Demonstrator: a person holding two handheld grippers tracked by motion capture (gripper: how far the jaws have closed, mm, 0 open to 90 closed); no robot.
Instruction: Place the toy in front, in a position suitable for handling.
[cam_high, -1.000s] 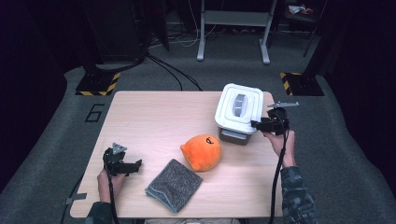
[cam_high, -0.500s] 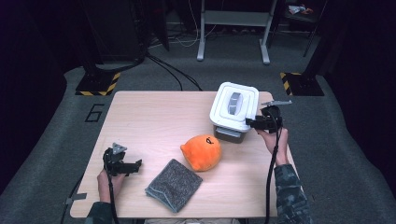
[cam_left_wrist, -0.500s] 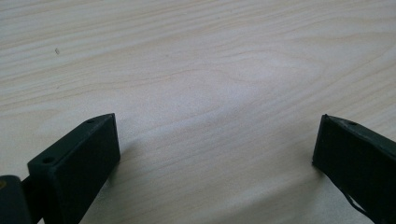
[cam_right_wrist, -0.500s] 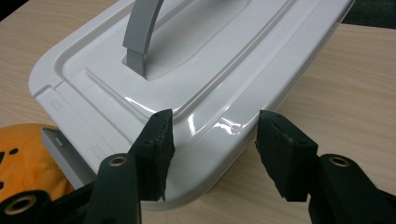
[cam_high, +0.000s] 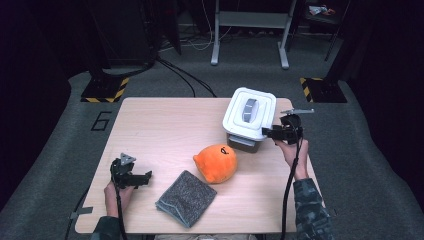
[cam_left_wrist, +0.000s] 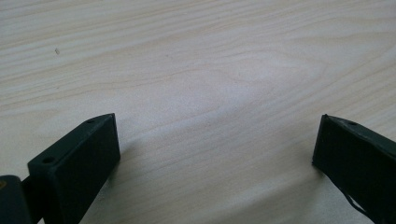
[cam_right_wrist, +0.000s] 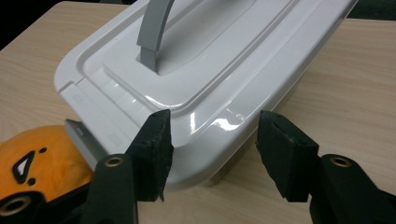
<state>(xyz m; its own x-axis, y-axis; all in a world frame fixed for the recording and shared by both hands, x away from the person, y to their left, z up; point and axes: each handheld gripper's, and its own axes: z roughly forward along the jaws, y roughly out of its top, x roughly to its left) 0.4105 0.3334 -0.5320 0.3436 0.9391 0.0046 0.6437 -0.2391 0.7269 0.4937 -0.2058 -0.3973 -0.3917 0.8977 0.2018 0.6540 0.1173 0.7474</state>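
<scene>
Right tool (cam_right_wrist: 212, 154) is sitting half-open at the corner of the white lidded box (cam_high: 248, 119), at the worktop's (cam_high: 165, 125) far right, gripping nothing. Risk: pads closing on the slick lid rim are likely slipping off, or shoving the box. Left tool (cam_left_wrist: 215, 154) is idling wide open, empty.

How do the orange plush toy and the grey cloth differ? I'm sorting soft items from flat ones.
The orange plush toy is rounded and bulky, while the grey cloth lies flat and folded. The toy is bright orange with a black face mark; the cloth is speckled grey and plain. The toy sits nearer the white lidded box; the cloth lies near the table's front edge. Both rest on the table, untouched.
</scene>
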